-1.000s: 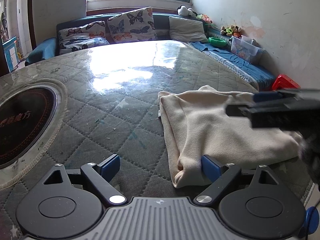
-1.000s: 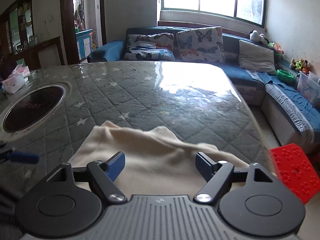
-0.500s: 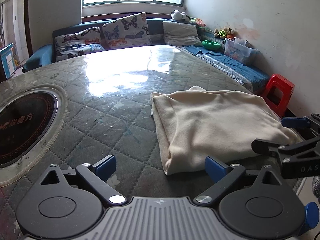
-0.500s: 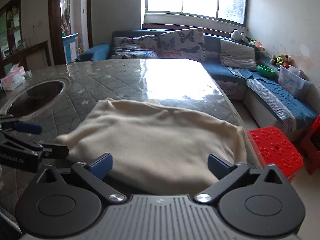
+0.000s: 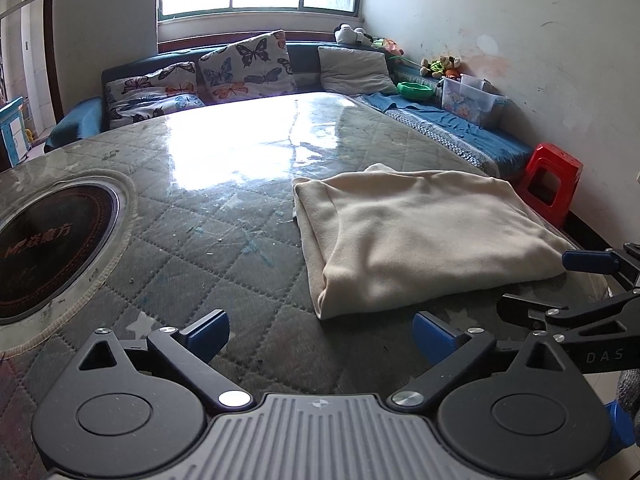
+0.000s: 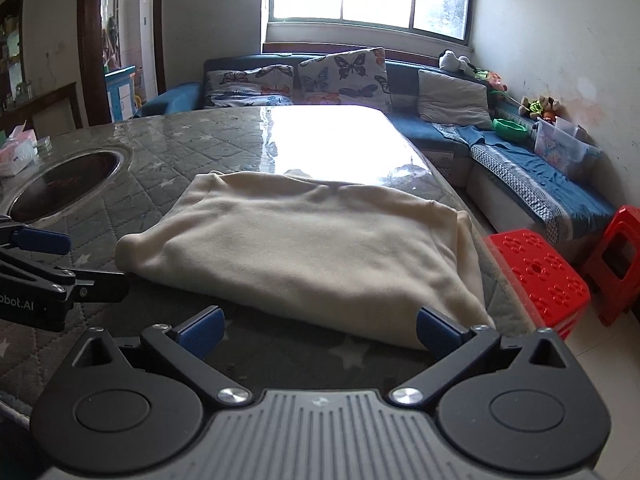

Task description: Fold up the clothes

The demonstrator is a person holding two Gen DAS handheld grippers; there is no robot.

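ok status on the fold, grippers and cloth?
Left gripper open, empty, short of the cloth. Right gripper open, empty, at its near edge. Cream garment lies folded flat on the quilted table. Nothing in the way.

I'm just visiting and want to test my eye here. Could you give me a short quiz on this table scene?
1. True or false: the left tongs grip the cream garment.
2. Which lies nearer the table's edge by the red stool: the garment or the round black inset?
3. Are the right tongs open or shut?

Key: 1 false, they are open and empty. 2 the garment. 3 open.
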